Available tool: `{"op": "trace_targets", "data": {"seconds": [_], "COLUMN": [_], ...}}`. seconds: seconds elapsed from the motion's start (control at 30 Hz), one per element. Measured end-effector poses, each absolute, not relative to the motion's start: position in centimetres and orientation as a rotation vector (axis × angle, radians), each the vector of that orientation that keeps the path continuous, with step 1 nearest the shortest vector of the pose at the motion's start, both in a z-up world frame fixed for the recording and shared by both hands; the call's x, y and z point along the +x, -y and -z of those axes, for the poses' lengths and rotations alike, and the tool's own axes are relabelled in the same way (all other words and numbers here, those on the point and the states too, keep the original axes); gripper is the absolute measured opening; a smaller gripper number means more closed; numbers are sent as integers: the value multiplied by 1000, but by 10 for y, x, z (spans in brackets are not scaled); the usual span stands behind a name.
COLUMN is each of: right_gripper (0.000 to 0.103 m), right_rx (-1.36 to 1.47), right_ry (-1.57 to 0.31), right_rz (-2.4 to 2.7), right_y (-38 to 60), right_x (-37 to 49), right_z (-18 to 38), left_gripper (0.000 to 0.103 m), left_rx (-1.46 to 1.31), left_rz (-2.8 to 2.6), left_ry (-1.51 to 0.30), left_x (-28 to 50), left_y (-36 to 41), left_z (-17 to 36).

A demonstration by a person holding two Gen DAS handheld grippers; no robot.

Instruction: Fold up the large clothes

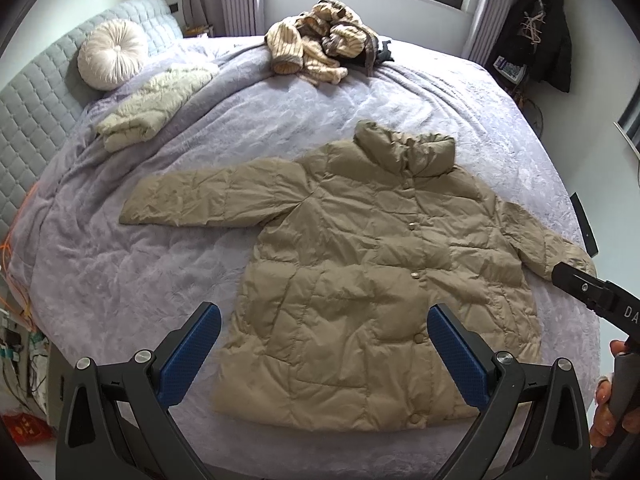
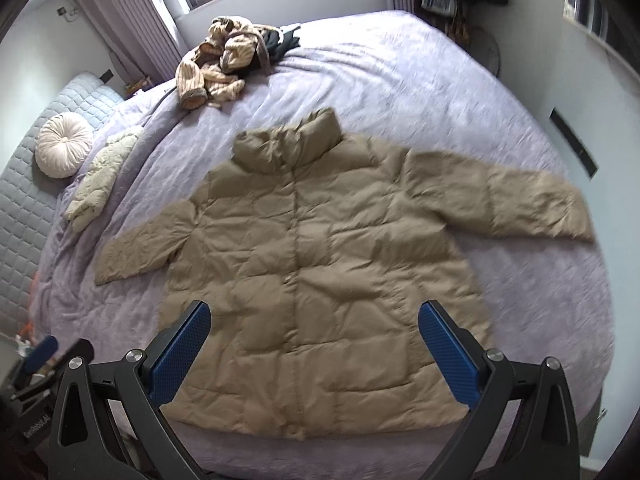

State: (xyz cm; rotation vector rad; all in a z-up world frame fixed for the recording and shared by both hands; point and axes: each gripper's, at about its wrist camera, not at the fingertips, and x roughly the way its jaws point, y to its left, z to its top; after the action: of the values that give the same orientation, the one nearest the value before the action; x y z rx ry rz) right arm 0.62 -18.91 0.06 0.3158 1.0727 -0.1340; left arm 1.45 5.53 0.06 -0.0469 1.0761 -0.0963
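Folding has not begun: khaki puffer jacket (image 1: pixel 360 264) lies flat mid-frame on the bed (image 1: pixel 140 280); left tongs (image 1: pixel 324 354) and right tongs (image 2: pixel 314 350) spread, empty. Next, pinch a sleeve.

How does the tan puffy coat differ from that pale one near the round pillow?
The tan coat lies spread flat, sleeves out, front up; the pale coat is folded into a compact bundle. The tan one is darker and sits near the bed's foot; the pale one lies by the headboard. Both are quilted.
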Motion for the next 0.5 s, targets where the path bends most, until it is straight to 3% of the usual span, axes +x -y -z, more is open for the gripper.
{"op": "trace_targets", "data": {"seconds": [0.23, 0.5], "right_gripper": [103, 103], "right_rx": [368, 420], "right_ry": [-1074, -1269], "right_rz": [53, 35], "right_y": [142, 70], "right_x": [37, 95], "right_z": [22, 76], "left_gripper": [103, 103], "left_rx": [-97, -404], "left_rz": [98, 125], "left_ry": [-1189, -1281], "left_x": [67, 152], "left_y": [-126, -244], "left_z": [51, 153]}}
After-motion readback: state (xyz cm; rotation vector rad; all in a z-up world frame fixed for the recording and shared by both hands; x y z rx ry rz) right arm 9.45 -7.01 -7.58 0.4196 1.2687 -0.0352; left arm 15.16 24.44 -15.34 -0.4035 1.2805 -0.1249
